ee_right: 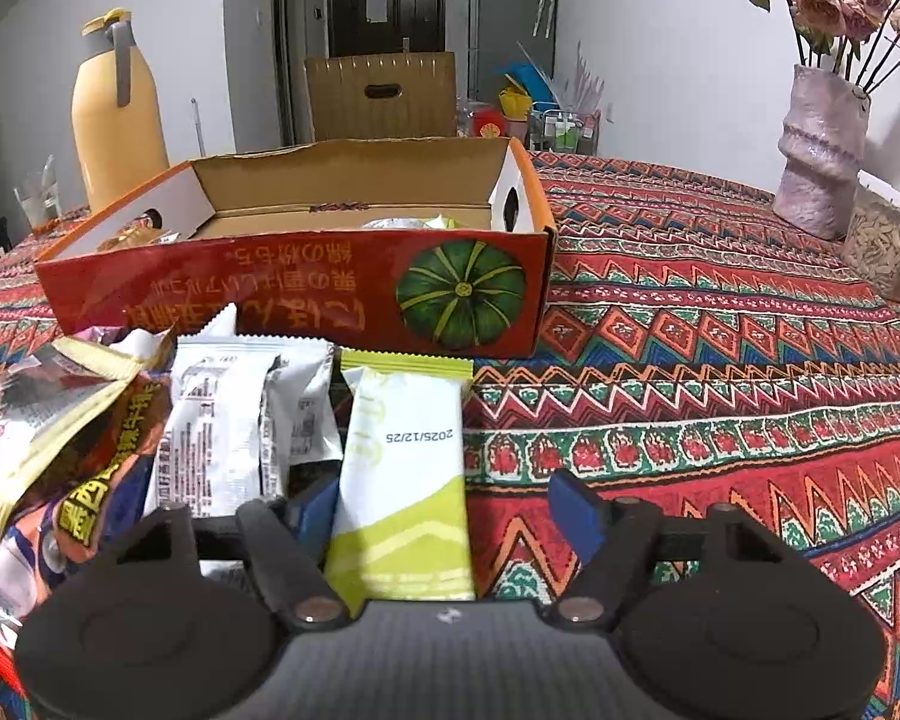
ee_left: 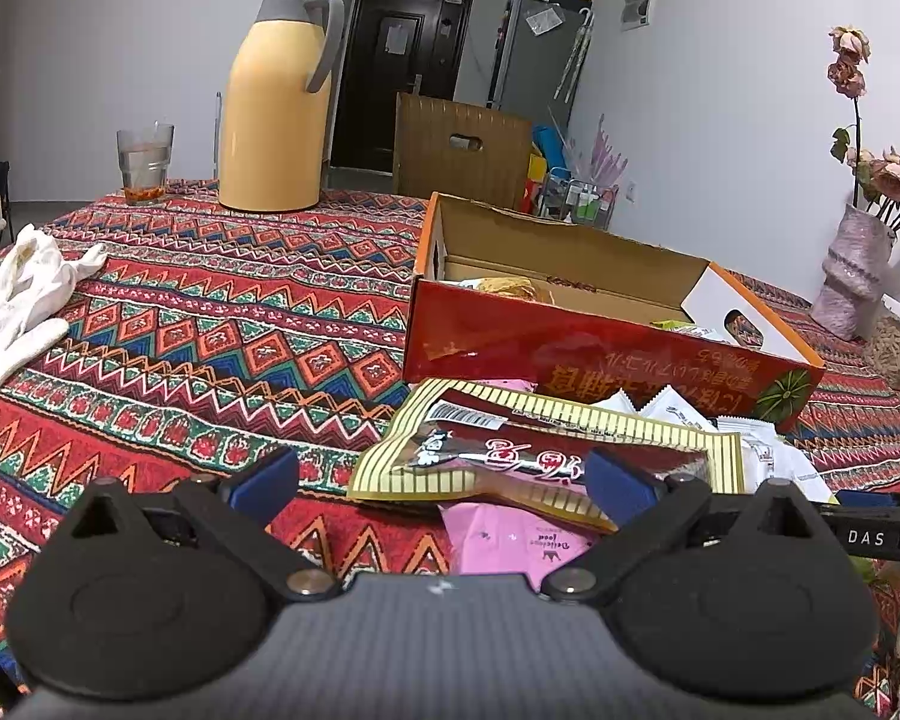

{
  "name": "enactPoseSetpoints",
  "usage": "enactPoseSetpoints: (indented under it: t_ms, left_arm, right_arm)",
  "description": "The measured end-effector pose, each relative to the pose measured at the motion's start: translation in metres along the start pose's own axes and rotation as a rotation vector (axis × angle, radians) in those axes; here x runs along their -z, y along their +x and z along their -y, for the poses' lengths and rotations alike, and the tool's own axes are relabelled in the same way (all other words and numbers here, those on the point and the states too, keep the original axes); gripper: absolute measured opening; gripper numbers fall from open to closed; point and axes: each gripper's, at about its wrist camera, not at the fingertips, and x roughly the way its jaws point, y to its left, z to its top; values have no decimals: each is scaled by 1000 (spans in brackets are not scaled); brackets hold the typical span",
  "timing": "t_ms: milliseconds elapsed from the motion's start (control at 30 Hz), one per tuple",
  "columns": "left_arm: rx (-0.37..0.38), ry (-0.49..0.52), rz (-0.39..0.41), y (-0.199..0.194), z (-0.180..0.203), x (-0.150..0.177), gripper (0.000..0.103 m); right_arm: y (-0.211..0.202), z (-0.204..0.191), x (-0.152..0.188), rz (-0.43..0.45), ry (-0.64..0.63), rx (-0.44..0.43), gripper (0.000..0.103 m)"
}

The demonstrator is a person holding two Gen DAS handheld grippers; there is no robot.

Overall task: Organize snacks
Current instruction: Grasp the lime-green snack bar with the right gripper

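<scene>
Right gripper [ee_right: 444,510] sits low over the snack pile, jaws parted, straddling a green-and-white packet [ee_right: 405,480]. Left pad lies at or just beside the packet's left edge; right pad stands clear of it, cloth showing between. No grip yet.

Left gripper [ee_left: 441,477] holds wide apart, nothing pinched. A striped red pouch [ee_left: 546,450] lies ahead of its pads, over a pink packet [ee_left: 510,534].

Pile lies on the patterned cloth [ee_right: 720,408], just before the near wall of the red box [ee_right: 306,294]. Box is open on top; a few snacks already inside, so the sort looks part done.

Step in hand, by my reading: pick-up of the green packet for the box. Next move calls for the pads to close squarely on the packet's sides, then a lift high enough to clear the box wall. Packet is thin and slick; it may slip or drag the white packets [ee_right: 240,432] beside it.

Hard to make out:
- packet's near end, hidden under the gripper body
- box contents, only tops show over the wall
- whether the left pad truly touches
- left part of the pile, crumpled and cut off at the frame edge
</scene>
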Motion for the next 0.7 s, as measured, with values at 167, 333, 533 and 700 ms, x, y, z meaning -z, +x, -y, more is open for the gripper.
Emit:
enactPoseSetpoints:
  t_ms: [167,333,533,700]
  left_arm:
    - [3,-13,-6,1,-2,0,103]
    - [2,-12,-8,2,-1,-1,103]
    - [-2,-17,-14,3,-1,-1,103]
    - [-6,-21,-19,4,-2,-1,103]
  right_arm:
    - [-3,0,2,28,-6,-23,49]
    - [-6,-2,6,55,-11,-26,37]
    - [-15,-6,11,118,-21,11,36]
    - [-32,0,17,200,20,51,36]
